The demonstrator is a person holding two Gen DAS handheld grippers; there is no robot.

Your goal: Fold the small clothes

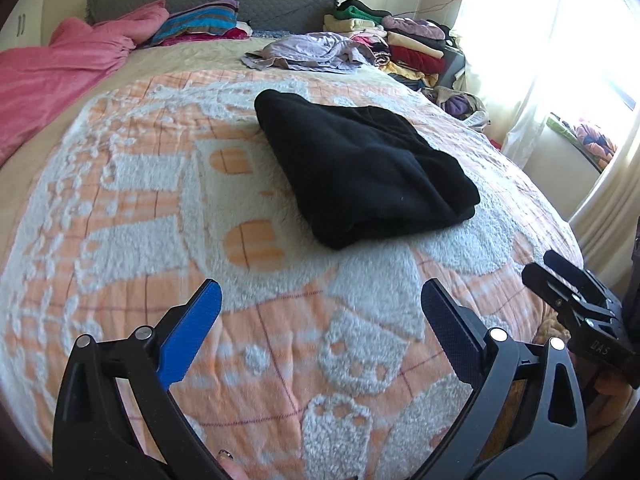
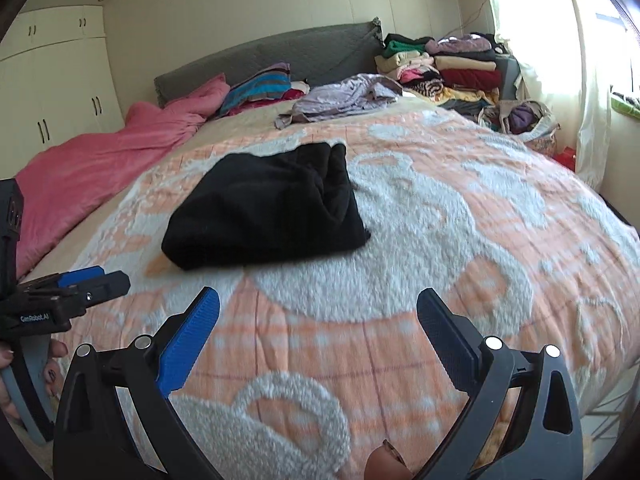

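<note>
A black garment (image 1: 360, 172) lies folded into a compact bundle on the orange and white blanket (image 1: 160, 208); the right wrist view shows the same garment (image 2: 268, 208) in the middle of the bed. My left gripper (image 1: 320, 304) hovers open over bare blanket, well short of the bundle, nothing between its blue pads. My right gripper (image 2: 318, 312) is likewise open and empty, nearer than the garment and to its right. Each gripper shows at the edge of the other's view: the right gripper (image 1: 560, 276) at the right edge, the left gripper (image 2: 100, 280) at the left edge.
A crumpled lilac garment (image 1: 312, 54) lies near the headboard. Stacks of folded clothes (image 1: 404, 44) stand at the far right corner, with a bag of clothes (image 2: 520, 120) beside them. A pink duvet (image 1: 60, 68) covers the left side. A curtained window (image 1: 552, 40) is on the right.
</note>
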